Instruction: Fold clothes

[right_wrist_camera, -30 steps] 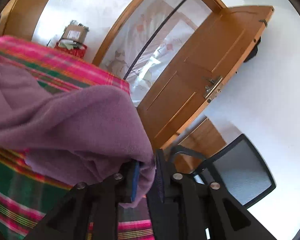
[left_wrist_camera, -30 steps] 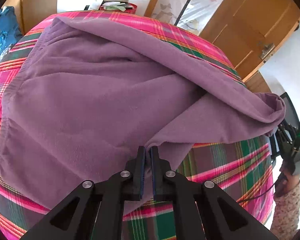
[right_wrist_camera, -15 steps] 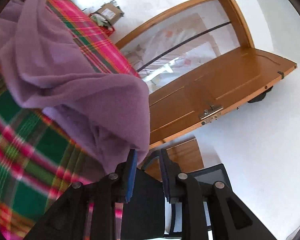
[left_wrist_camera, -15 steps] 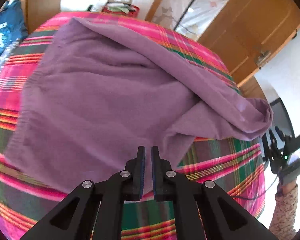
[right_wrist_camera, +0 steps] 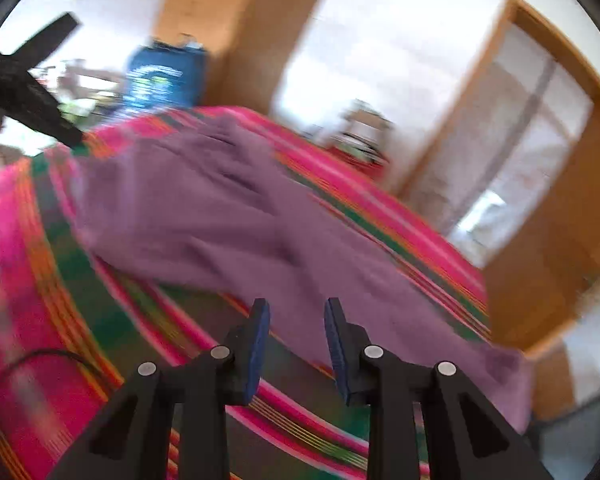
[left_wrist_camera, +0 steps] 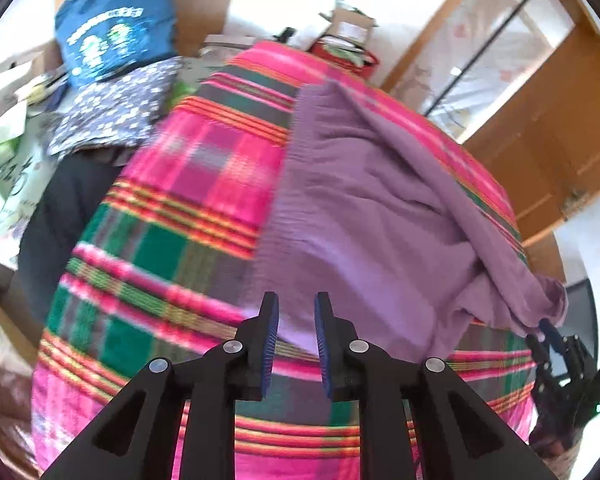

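The purple fleece garment lies loosely folded on the pink-and-green plaid table, one end draped over its right edge. The left gripper and right gripper have just been opening, nothing between their jaws.

Matt purple fleece garment, fuzzy

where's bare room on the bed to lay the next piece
Free: the plaid cover left of the purple garment, and the strip between its near edge and the grippers. Crowded: the clothes pile beyond the far-left corner, and the bed's right half.
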Action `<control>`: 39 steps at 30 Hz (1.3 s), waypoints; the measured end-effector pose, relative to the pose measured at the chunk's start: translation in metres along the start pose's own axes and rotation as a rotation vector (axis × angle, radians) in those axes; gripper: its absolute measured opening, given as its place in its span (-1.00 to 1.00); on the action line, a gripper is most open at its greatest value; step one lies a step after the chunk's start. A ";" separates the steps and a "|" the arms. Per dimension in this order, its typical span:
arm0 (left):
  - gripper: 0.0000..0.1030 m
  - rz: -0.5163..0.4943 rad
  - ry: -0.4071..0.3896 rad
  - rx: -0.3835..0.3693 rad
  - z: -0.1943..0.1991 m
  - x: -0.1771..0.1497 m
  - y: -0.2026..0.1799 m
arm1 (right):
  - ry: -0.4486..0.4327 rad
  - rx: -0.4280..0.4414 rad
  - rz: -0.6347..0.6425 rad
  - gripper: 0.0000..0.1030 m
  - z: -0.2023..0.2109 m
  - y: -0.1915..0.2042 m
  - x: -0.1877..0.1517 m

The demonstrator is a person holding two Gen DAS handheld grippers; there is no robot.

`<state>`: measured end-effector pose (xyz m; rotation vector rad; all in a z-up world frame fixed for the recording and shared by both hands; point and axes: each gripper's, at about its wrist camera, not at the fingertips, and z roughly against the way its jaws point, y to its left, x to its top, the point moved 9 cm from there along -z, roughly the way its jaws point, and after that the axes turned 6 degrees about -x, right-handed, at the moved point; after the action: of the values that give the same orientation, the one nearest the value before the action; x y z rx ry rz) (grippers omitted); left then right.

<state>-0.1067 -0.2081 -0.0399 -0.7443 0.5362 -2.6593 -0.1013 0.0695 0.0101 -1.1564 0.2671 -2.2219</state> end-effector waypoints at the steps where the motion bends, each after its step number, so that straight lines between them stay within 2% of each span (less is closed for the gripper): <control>1: -0.62 0.014 0.002 0.007 0.001 0.000 0.006 | -0.020 0.025 0.012 -0.44 -0.002 0.016 0.010; 7: -0.62 0.068 0.021 0.007 -0.001 0.001 0.030 | -0.086 0.223 0.058 -0.41 -0.015 0.104 0.063; 13: -0.60 0.089 0.039 0.012 0.000 0.001 0.046 | -0.092 0.349 0.086 -0.37 -0.031 0.163 0.080; 19: -0.59 0.112 0.062 -0.010 -0.010 0.006 0.053 | -0.078 0.483 0.077 -0.13 -0.040 0.202 0.097; 21: -0.50 0.142 0.071 -0.018 -0.014 0.010 0.057 | -0.060 0.511 0.094 -0.09 -0.044 0.215 0.096; 27: -0.48 0.164 0.094 -0.052 -0.025 0.023 0.060 | -0.011 0.482 0.116 -0.09 -0.066 0.231 0.094; 32: -0.48 0.191 0.110 -0.076 -0.037 0.036 0.061 | -0.062 0.374 0.223 -0.08 -0.068 0.242 0.098; 35: -0.45 0.206 0.123 -0.112 -0.043 0.043 0.058 | -0.068 0.349 0.235 -0.08 -0.067 0.244 0.100; 36: -0.38 0.216 0.133 -0.134 -0.046 0.046 0.057 | -0.066 0.346 0.234 -0.15 -0.066 0.245 0.100; 37: -0.33 0.227 0.139 -0.150 -0.049 0.048 0.057 | -0.056 0.358 0.222 -0.33 -0.066 0.245 0.100; 39: -0.28 0.252 0.131 -0.168 -0.053 0.056 0.057 | -0.039 0.371 0.200 -0.43 -0.066 0.244 0.098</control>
<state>-0.1691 -0.2666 -0.0837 -0.5105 0.8375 -2.4593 -0.0919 -0.1891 -0.0699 -0.9257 -0.0454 -1.9664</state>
